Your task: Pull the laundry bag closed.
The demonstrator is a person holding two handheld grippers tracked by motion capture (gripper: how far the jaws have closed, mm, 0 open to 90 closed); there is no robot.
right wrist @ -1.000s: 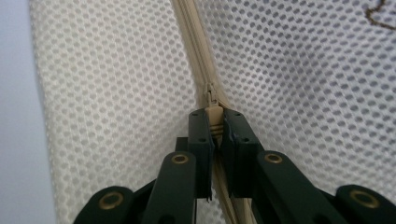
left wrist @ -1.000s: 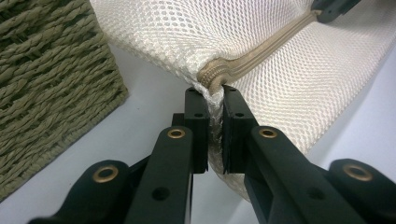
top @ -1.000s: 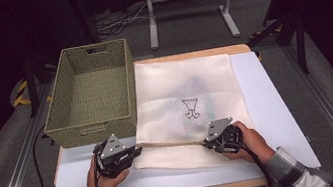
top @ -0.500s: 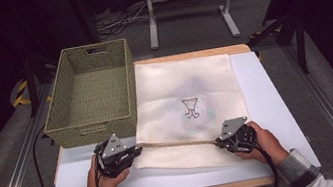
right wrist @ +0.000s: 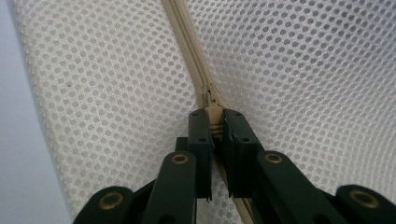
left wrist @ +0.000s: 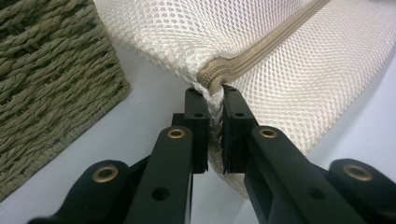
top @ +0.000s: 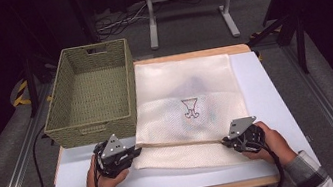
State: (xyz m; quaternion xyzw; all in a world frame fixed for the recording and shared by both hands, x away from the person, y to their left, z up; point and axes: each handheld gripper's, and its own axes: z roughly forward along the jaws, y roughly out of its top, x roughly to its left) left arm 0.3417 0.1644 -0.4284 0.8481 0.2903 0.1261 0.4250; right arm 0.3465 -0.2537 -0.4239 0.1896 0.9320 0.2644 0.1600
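Note:
A white mesh bag (top: 188, 100) with a small printed figure lies flat on the table, and a beige zipper (top: 182, 142) runs along its near edge. My left gripper (top: 135, 151) is shut on the bag's left corner at the zipper's end (left wrist: 219, 74). In the left gripper view the mesh bunches between the pads (left wrist: 198, 121). My right gripper (top: 225, 141) is shut on the zipper pull (right wrist: 214, 105), near the right end of the zipper. Behind the pull the two zipper halves (right wrist: 187, 46) run together in one closed line.
A woven green basket (top: 88, 93) stands at the back left, right beside the bag and just beyond my left gripper; its wall (left wrist: 46, 84) is close in the left gripper view. The white table top (top: 265, 93) shows to the right of the bag.
My right gripper has slid to the right along the zipper, away from the left one. The left gripper has stayed put on the bag's corner.

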